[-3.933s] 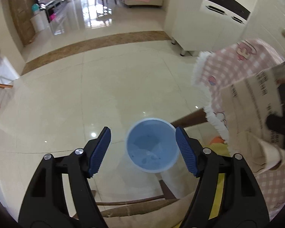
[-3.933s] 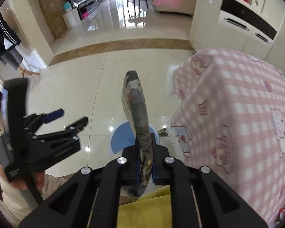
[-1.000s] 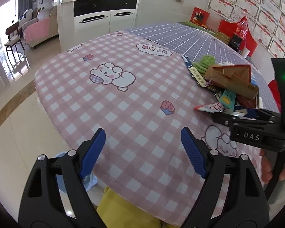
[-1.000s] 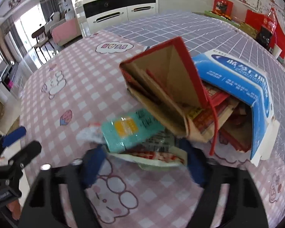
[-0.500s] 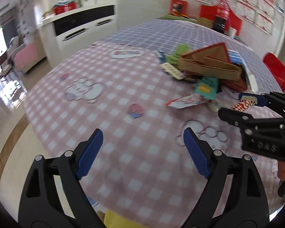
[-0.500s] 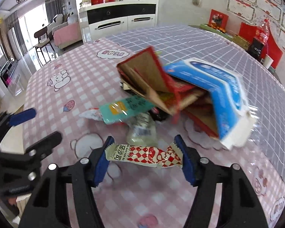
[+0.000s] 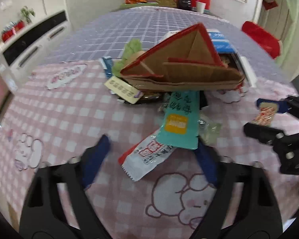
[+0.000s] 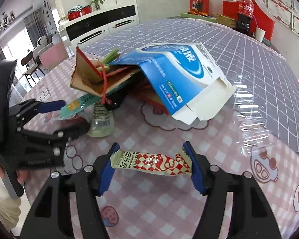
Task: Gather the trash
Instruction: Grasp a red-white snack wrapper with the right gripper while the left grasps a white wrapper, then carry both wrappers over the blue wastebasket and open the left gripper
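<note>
A pile of trash lies on the pink checked tablecloth (image 7: 73, 107). My left gripper (image 7: 151, 145) points down at its near edge. A white-and-red wrapper (image 7: 143, 157) and the corner of a teal packet (image 7: 179, 123) lie between the closing jaws. The left pad stands clear of the wrapper, so nothing is gripped. In the right wrist view, my left gripper (image 8: 69, 117) shows at the left beside the teal packet (image 8: 79, 104). My right gripper (image 8: 150, 167) is shut on a red-and-white checked snack wrapper (image 8: 151, 162), held lengthwise by its two ends.
A flattened brown-and-red cardboard box (image 7: 181, 73) and a blue-and-white carton (image 8: 179, 69) top the pile. With them lie green stalks (image 8: 109, 56), a yellow-labelled packet (image 7: 122, 88) and a clear bag (image 8: 100, 123). A cola bottle (image 8: 247, 6) stands at the far side. The table edge runs along the left.
Both grippers swung from the floor bin to the table and closed in on the pile. The left jaws narrowed around the white wrapper. The right jaws took the checked wrapper.
</note>
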`<state>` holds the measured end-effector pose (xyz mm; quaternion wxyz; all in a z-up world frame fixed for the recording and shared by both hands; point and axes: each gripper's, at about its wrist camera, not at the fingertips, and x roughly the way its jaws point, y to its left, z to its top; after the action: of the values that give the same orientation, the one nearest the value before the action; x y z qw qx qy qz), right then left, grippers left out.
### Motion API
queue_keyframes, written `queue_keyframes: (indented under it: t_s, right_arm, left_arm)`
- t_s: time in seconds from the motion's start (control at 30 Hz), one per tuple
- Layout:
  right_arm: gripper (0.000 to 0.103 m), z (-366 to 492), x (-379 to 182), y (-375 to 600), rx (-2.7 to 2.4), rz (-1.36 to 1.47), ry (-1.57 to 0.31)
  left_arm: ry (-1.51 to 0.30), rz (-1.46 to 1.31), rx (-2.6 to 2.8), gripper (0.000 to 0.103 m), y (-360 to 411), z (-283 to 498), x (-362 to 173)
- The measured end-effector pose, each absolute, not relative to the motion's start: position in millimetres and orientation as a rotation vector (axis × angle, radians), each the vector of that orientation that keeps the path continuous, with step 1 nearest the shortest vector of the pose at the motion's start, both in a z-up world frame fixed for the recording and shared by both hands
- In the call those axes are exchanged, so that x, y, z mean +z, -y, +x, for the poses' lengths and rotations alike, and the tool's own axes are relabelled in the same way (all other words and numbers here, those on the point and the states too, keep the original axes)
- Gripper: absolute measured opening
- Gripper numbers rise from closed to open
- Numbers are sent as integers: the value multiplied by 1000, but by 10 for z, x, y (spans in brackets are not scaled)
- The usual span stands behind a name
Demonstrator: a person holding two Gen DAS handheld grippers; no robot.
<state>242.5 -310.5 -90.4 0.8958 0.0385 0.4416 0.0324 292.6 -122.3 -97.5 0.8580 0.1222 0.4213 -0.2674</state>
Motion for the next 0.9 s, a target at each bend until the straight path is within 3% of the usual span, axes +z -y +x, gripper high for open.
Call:
queue_keyframes:
  t_s: [0.07, 0.13, 0.9]
  right_arm:
    - [64, 2413, -896, 3080, 70, 73, -907]
    - [64, 2406, -897, 3055, 75, 68, -904]
    - [64, 2229, -736, 2548, 241, 35, -824]
  left_arm:
    - [-863, 279, -565, 40, 1221, 2936, -965]
    - [-868, 272, -565, 34, 1210, 2939, -962]
    - [-841, -6, -457, 30, 74, 2189, -805]
